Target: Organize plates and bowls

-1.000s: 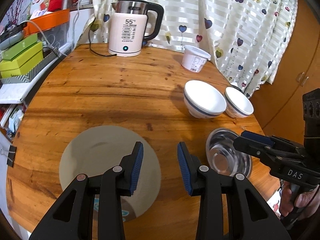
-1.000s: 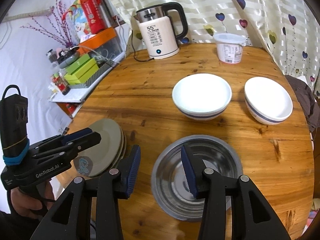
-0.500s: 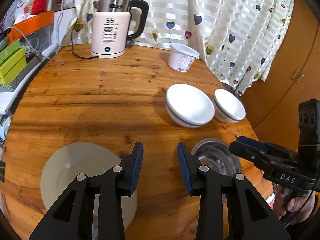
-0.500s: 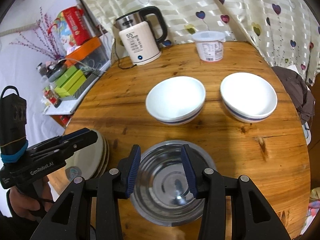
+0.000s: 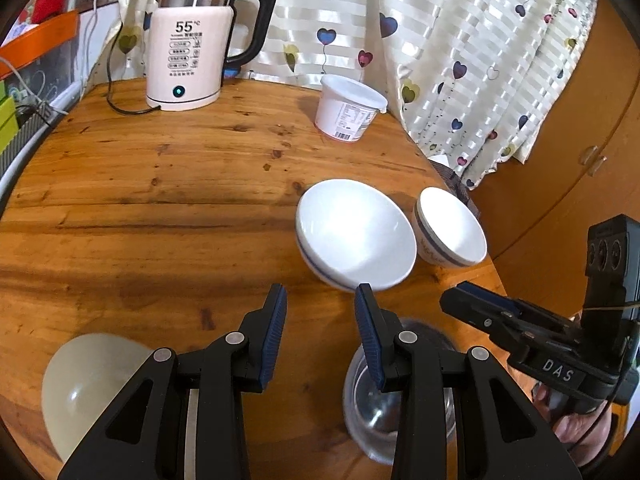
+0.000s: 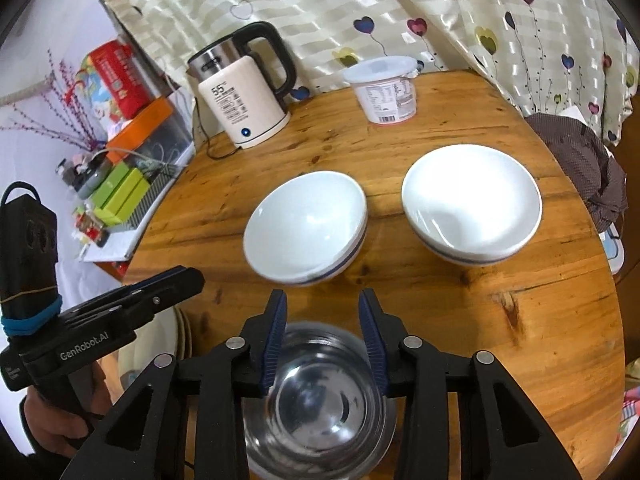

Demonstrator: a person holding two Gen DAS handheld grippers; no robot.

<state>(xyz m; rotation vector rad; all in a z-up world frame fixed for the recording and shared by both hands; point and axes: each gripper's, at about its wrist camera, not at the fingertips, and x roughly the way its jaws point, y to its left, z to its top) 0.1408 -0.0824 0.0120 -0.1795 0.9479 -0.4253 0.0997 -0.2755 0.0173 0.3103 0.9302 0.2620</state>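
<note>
Two white bowls with a blue stripe stand side by side on the round wooden table (image 5: 160,200): a nearer one (image 6: 306,228) and one to its right (image 6: 472,204). A steel bowl (image 6: 320,404) sits at the table's front edge, under my right gripper (image 6: 322,312). Its jaws are closing with no pad on the bowl; the bowl's far rim shows in the gap. My left gripper (image 5: 320,308) hangs open over bare wood, between a beige plate (image 5: 88,380) and the steel bowl (image 5: 384,412). Both white bowls (image 5: 354,232) lie just beyond its tips.
An electric kettle (image 5: 188,52) with its cord and a white lidded tub (image 5: 348,110) stand at the back of the table by the curtain. Boxes crowd a shelf (image 6: 120,192) on the left. A dark cloth (image 6: 580,164) hangs off the table's right edge.
Both grippers have moved forward and right across the table. The white bowls are nearer, the plate has slid to the lower left, and the steel bowl now sits under the right fingers.
</note>
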